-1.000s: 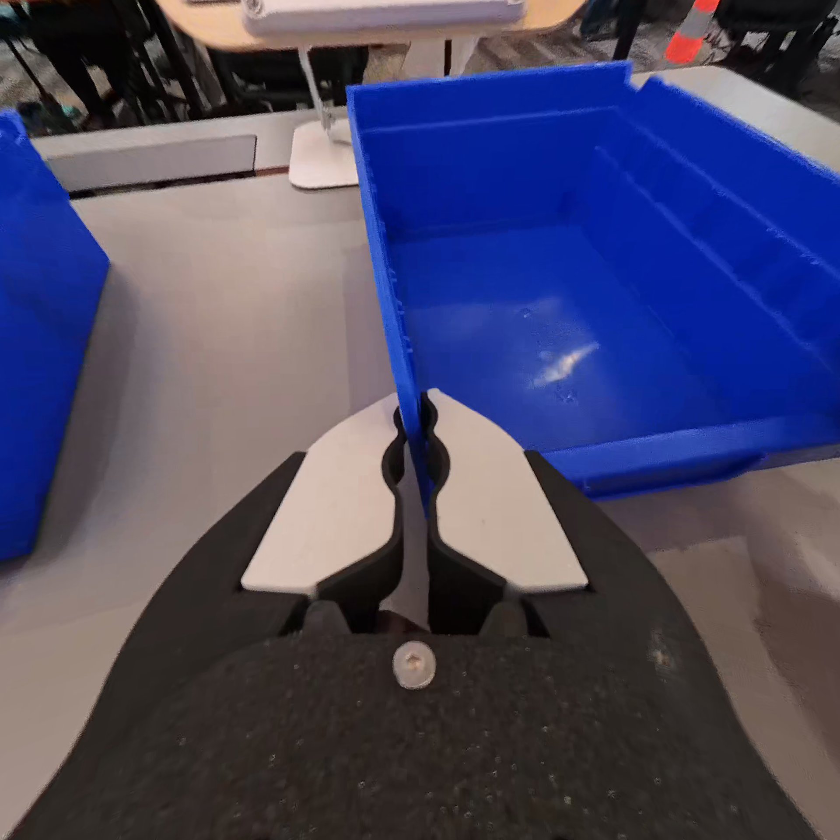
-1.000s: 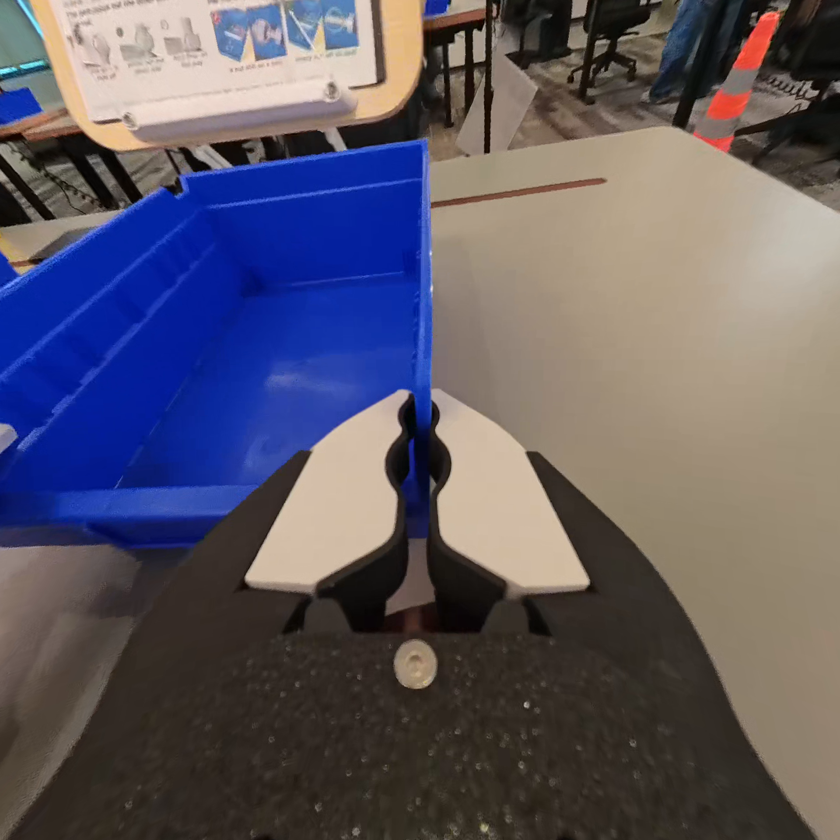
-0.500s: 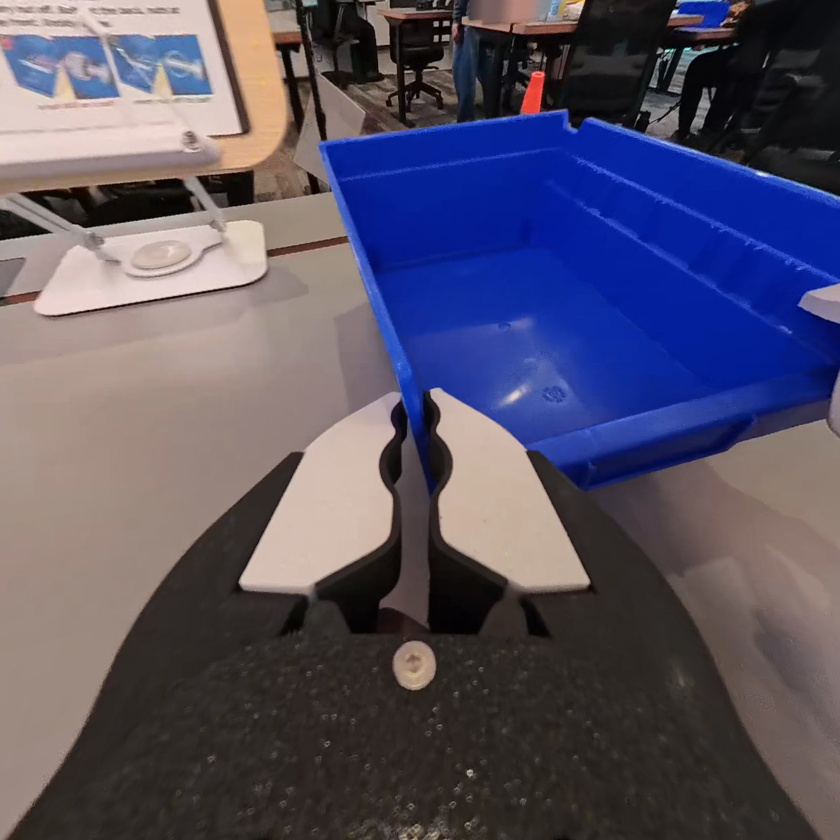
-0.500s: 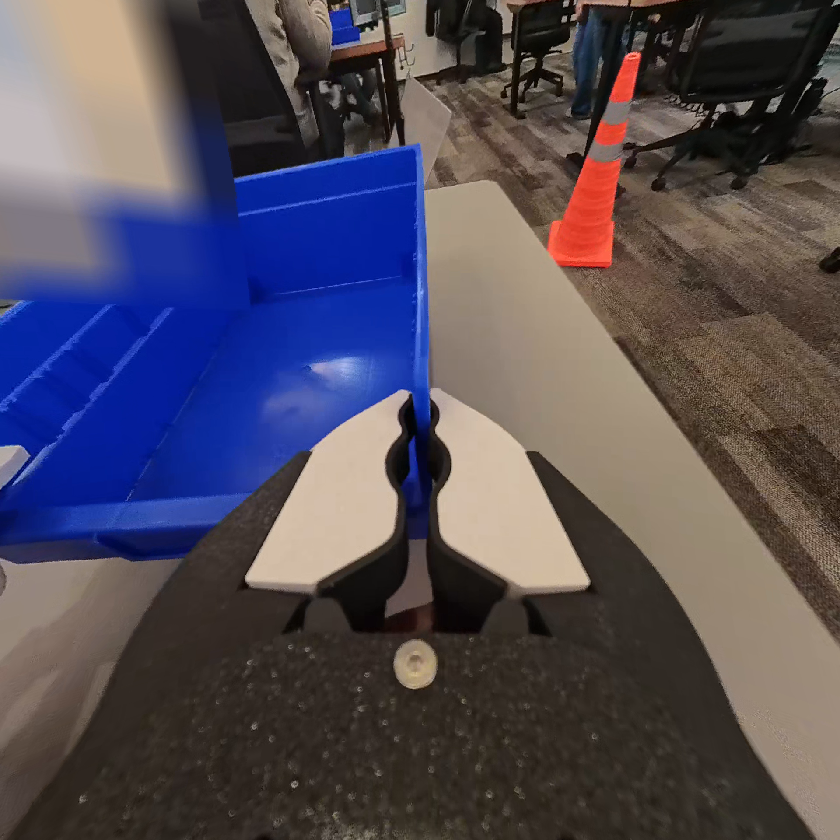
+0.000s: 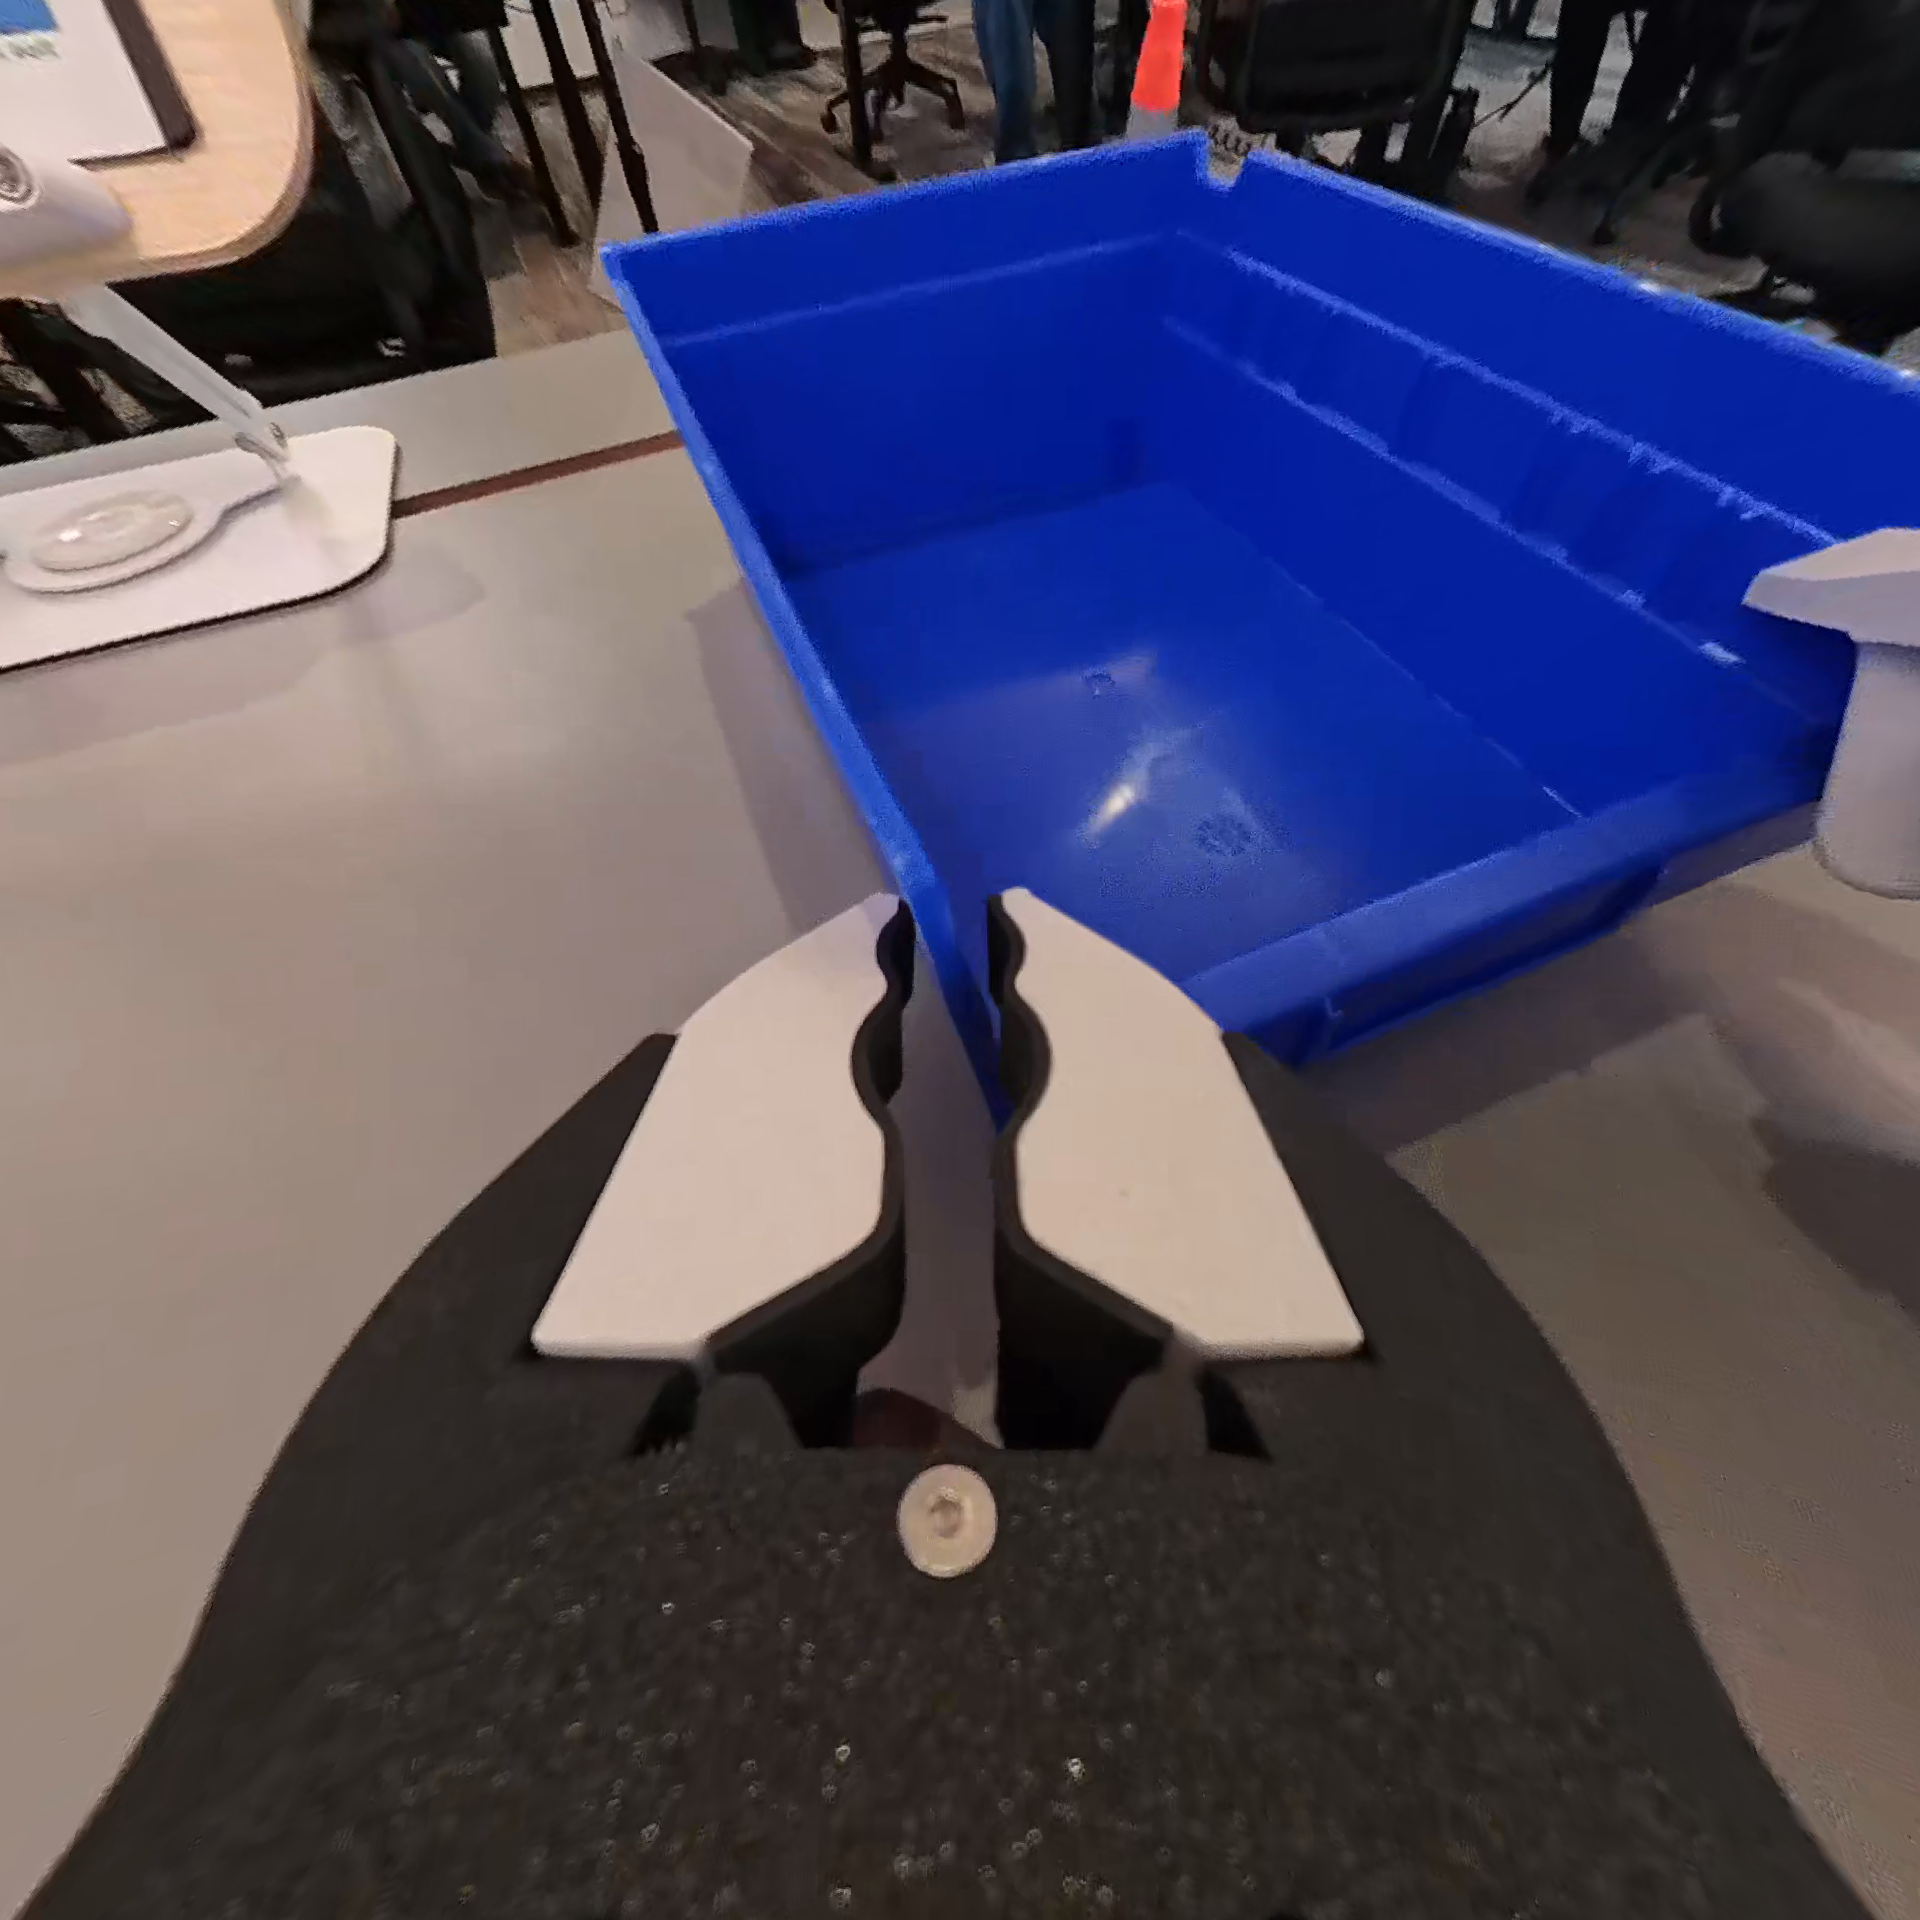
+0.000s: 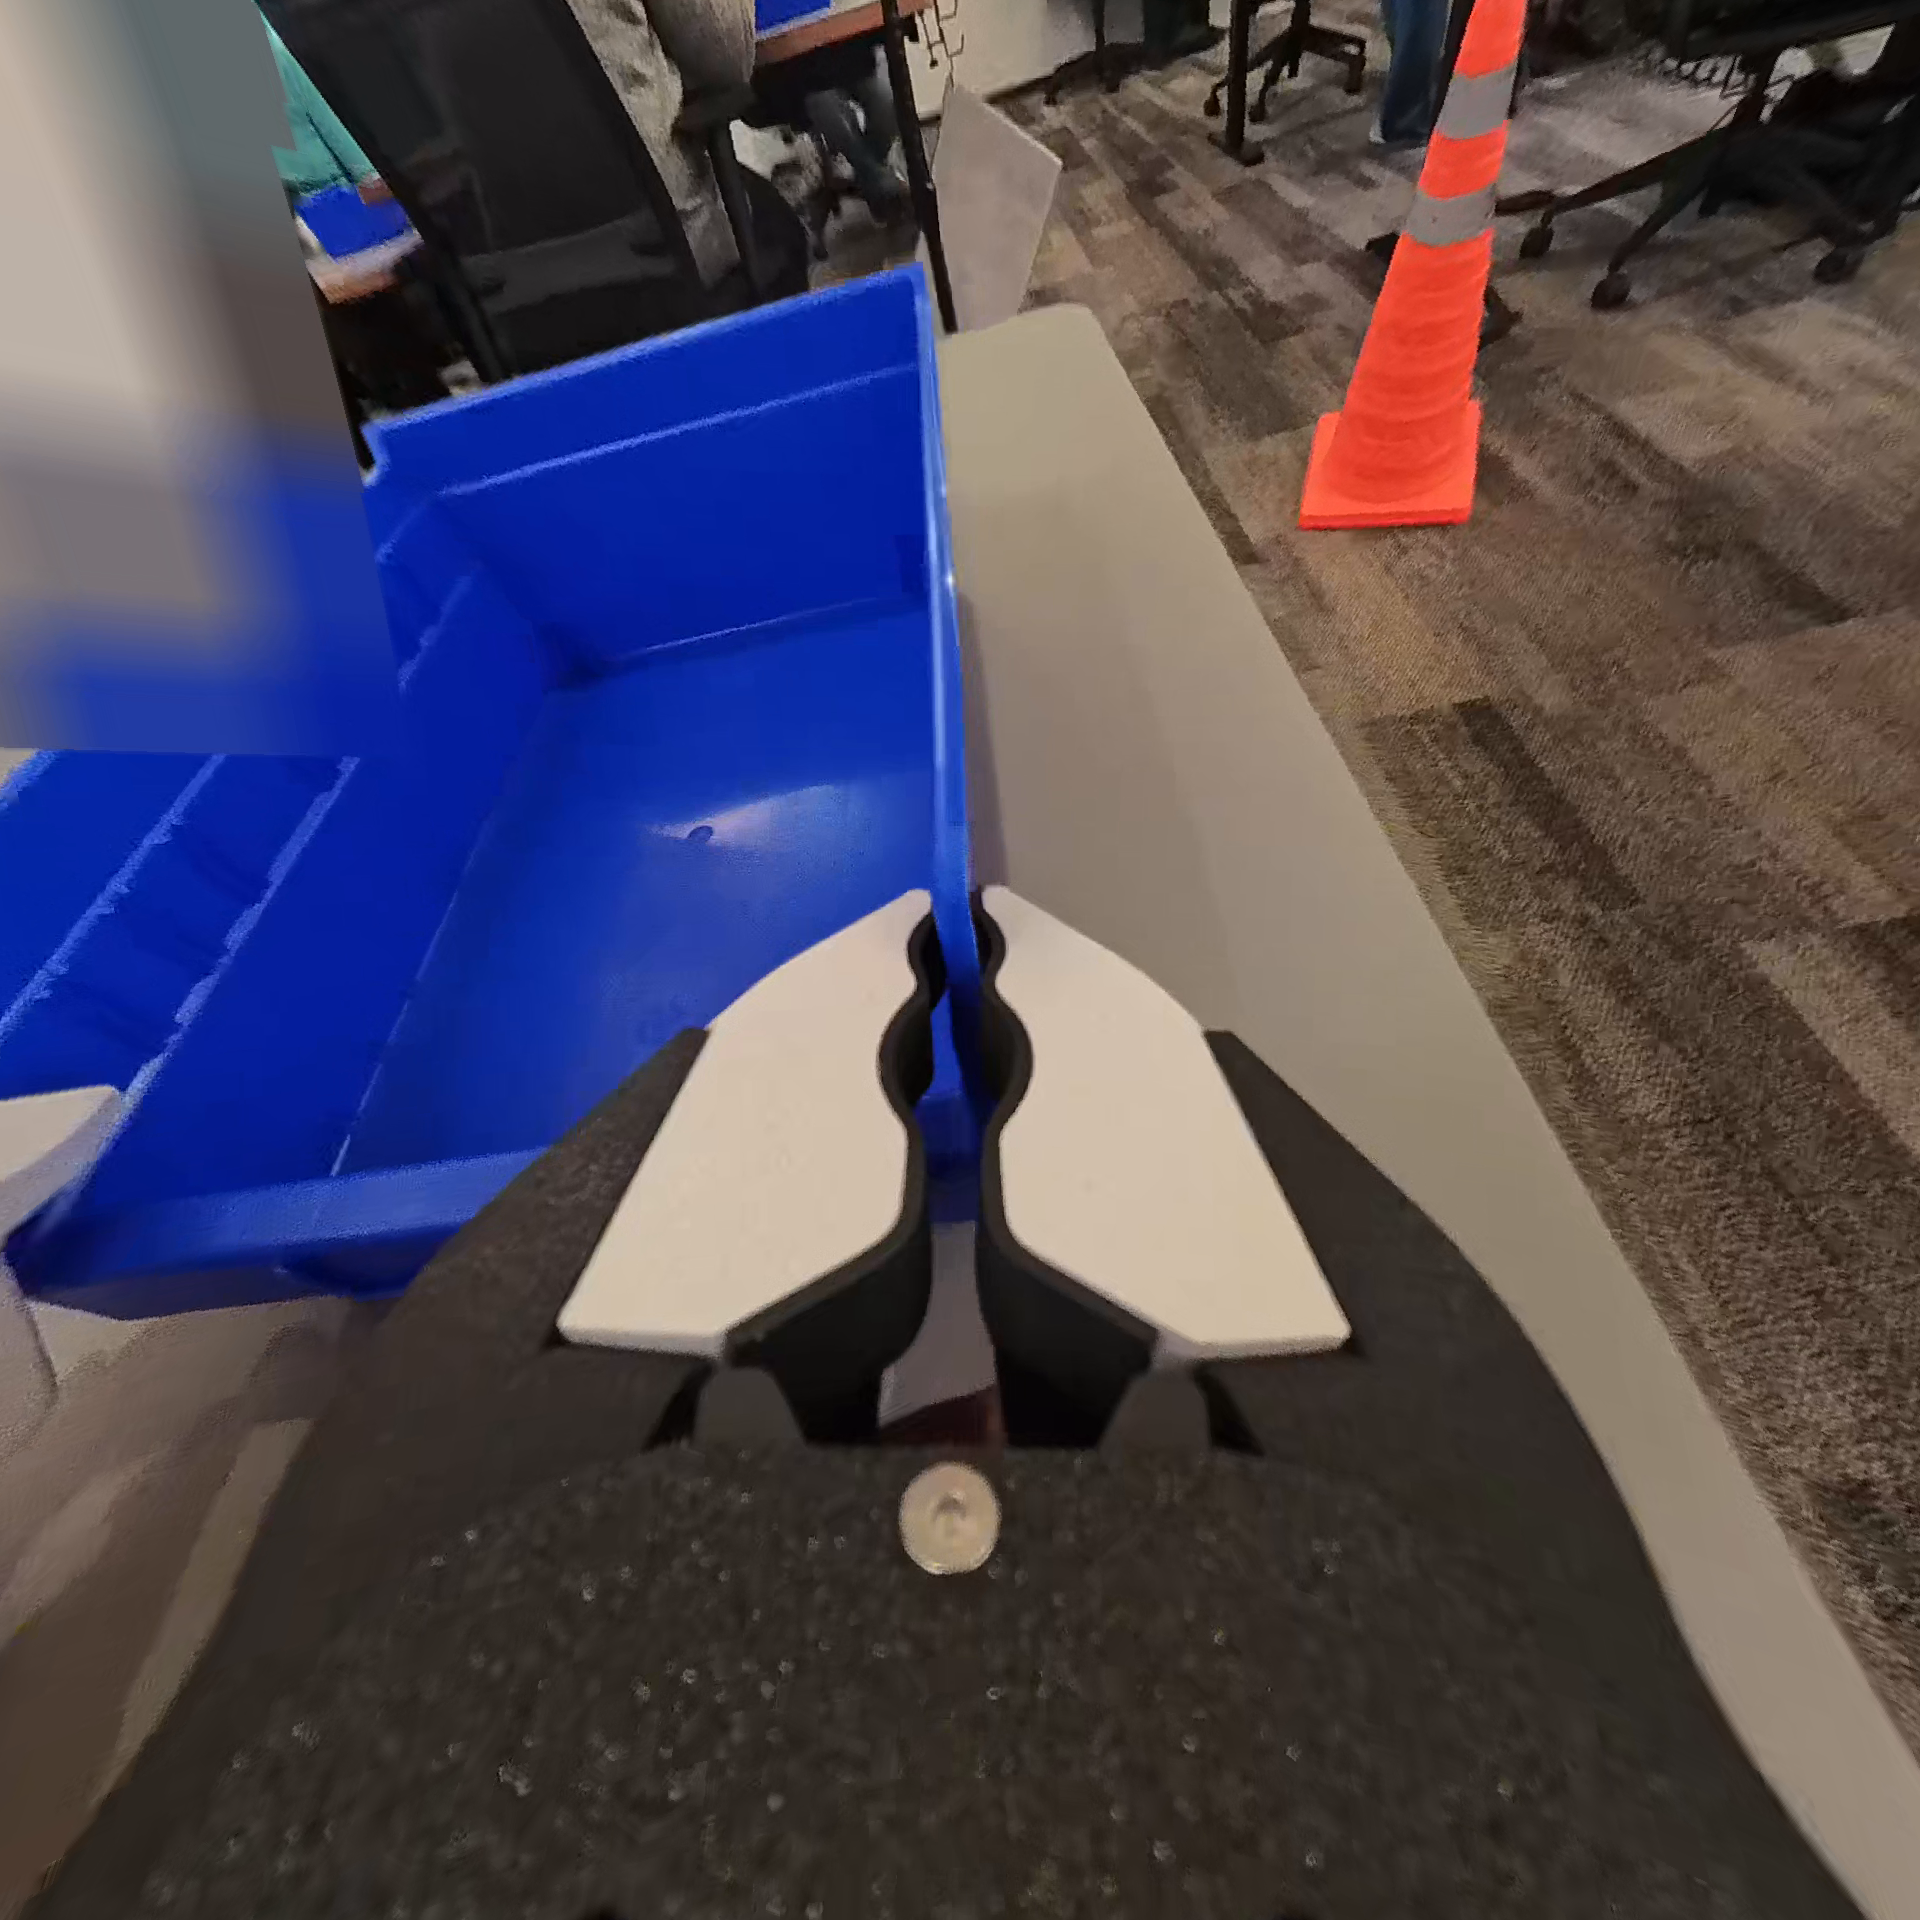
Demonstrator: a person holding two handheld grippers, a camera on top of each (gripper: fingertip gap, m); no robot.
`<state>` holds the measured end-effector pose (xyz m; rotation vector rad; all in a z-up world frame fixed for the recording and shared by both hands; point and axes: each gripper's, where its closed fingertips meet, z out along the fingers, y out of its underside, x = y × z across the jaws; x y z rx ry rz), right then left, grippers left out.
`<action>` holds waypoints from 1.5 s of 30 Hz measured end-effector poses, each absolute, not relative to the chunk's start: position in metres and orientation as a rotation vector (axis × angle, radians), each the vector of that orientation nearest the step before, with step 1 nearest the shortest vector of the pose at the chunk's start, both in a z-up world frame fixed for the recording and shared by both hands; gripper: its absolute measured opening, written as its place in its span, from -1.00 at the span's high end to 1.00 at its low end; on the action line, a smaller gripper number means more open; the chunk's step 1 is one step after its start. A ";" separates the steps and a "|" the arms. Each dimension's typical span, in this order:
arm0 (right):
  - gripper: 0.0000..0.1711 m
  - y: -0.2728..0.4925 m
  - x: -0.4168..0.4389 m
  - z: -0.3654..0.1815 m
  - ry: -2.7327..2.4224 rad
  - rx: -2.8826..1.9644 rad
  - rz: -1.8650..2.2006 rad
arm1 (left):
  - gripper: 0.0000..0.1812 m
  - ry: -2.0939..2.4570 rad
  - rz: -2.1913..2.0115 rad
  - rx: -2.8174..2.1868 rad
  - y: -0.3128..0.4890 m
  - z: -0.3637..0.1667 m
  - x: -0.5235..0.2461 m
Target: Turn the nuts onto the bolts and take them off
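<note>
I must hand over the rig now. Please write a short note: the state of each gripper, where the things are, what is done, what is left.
Left gripper: shut on the left side wall of the blue bin, near its front corner.
Right gripper: shut on the bin's right wall, near the front.
The bin looks empty and is near the right edge of the grey table; whether it is lifted I cannot tell.
No nuts or bolts are in view, so no threading appears done.
Left: set the bin down, find the nuts and bolts, thread and unthread them.
</note>
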<state>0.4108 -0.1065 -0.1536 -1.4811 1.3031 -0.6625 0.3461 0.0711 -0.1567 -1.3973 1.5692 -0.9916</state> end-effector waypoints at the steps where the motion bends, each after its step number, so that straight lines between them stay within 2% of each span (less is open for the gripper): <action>1: 0.96 -0.107 0.410 -0.154 1.303 -1.461 -0.649 | 0.83 1.577 -1.008 -1.393 0.070 -0.156 0.346; 3: 0.95 -0.106 0.410 -0.154 1.298 -1.476 -0.670 | 0.73 1.606 -1.042 -1.391 0.066 -0.157 0.345; 4: 0.88 -0.105 0.409 -0.154 1.283 -1.500 -0.691 | 0.71 1.619 -1.068 -1.391 0.065 -0.157 0.344; 6: 0.59 -0.106 0.407 -0.148 1.259 -1.511 -0.743 | 0.72 1.641 -1.120 -1.383 0.066 -0.155 0.339; 8: 0.46 -0.115 0.401 -0.136 1.257 -1.494 -0.858 | 0.71 1.712 -1.167 -1.365 0.071 -0.153 0.328; 10: 0.41 -0.123 0.389 -0.116 1.246 -1.463 -0.988 | 0.61 1.765 -1.207 -1.353 0.089 -0.147 0.312; 13: 0.44 -0.103 0.361 -0.081 1.150 -1.411 -1.083 | 0.53 1.760 -1.259 -1.294 0.143 -0.125 0.285; 17: 0.53 -0.013 0.318 -0.056 0.936 -1.436 -0.976 | 0.44 1.661 -1.157 -1.331 0.259 -0.104 0.246; 24: 0.61 0.161 0.255 -0.082 0.686 -1.561 -0.592 | 0.38 1.344 -0.971 -1.463 0.455 -0.076 0.151; 30: 0.64 0.241 0.241 -0.109 0.637 -1.655 -0.457 | 0.39 1.102 -0.765 -1.665 0.616 -0.096 0.091; 36: 0.69 0.266 0.247 -0.113 0.661 -1.665 -0.408 | 0.38 1.043 -0.753 -1.844 0.695 -0.135 0.081; 41: 0.70 0.278 0.251 -0.120 0.688 -1.682 -0.349 | 0.47 1.077 -0.765 -1.874 0.715 -0.152 0.107; 43: 0.71 0.281 0.250 -0.122 0.683 -1.693 -0.348 | 0.61 1.095 -0.734 -1.857 0.718 -0.153 0.114; 45: 0.73 0.282 0.250 -0.123 0.676 -1.704 -0.365 | 0.95 1.105 -0.775 -1.842 0.717 -0.148 0.119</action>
